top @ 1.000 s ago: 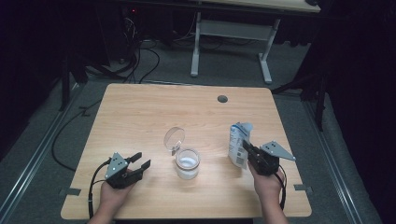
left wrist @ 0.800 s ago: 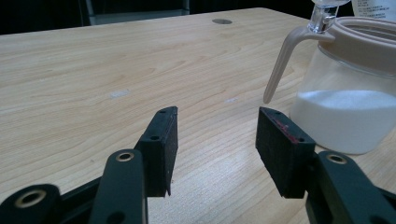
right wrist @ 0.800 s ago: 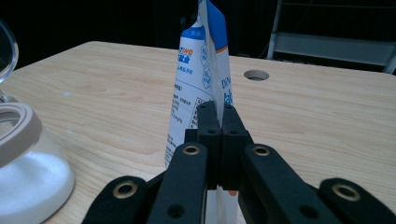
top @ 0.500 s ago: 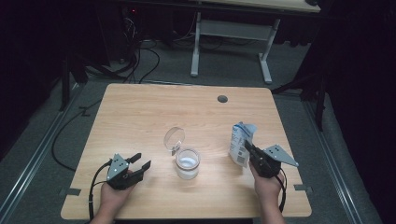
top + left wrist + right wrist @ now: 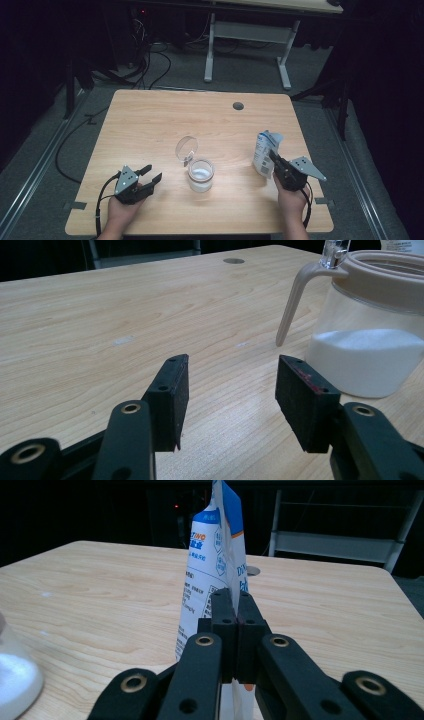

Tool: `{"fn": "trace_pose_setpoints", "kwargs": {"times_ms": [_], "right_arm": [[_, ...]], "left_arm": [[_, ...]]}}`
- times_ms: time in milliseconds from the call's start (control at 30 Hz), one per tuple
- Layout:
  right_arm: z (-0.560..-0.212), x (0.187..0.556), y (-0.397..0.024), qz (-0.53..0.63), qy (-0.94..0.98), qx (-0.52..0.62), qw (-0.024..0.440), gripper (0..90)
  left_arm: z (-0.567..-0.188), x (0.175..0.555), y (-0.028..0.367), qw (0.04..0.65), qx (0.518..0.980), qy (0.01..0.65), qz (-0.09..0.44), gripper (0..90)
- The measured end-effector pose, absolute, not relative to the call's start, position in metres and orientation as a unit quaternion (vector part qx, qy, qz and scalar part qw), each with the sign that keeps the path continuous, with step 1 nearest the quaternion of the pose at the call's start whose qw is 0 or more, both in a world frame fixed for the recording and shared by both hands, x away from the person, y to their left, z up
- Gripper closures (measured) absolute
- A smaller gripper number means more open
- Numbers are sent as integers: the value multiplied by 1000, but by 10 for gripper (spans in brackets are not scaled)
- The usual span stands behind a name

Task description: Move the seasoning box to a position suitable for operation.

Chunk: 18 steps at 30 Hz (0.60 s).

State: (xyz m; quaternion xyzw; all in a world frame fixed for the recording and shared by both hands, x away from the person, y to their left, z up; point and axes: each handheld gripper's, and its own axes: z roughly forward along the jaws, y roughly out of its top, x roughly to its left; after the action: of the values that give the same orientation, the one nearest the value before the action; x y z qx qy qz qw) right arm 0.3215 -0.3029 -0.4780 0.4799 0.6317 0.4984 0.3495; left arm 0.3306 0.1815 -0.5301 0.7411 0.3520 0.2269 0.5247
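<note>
Meanwhile, the right claw (image 5: 274, 161) is clamping an upright white-and-blue pouch (image 5: 264, 151) while the left claw (image 5: 152, 176) is resting apart beside a lidded jar (image 5: 201, 174) on the tabletop (image 5: 150, 125).

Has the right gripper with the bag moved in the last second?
Yes. The right gripper and its bag have drifted slightly toward the person, away from the table's cable hole.

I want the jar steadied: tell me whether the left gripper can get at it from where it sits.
Probably yes. The left gripper sits open beside the jar, with bare table between them and nothing between its jaws.
</note>
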Motion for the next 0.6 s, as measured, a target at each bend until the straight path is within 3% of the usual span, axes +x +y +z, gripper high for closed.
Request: {"fn": "trace_pose_setpoints", "kwargs": {"times_ms": [600], "right_arm": [[-490,319,-310,491,626,488,359,866]], "left_arm": [[-530,331,181,524,742,351,226,475]]}}
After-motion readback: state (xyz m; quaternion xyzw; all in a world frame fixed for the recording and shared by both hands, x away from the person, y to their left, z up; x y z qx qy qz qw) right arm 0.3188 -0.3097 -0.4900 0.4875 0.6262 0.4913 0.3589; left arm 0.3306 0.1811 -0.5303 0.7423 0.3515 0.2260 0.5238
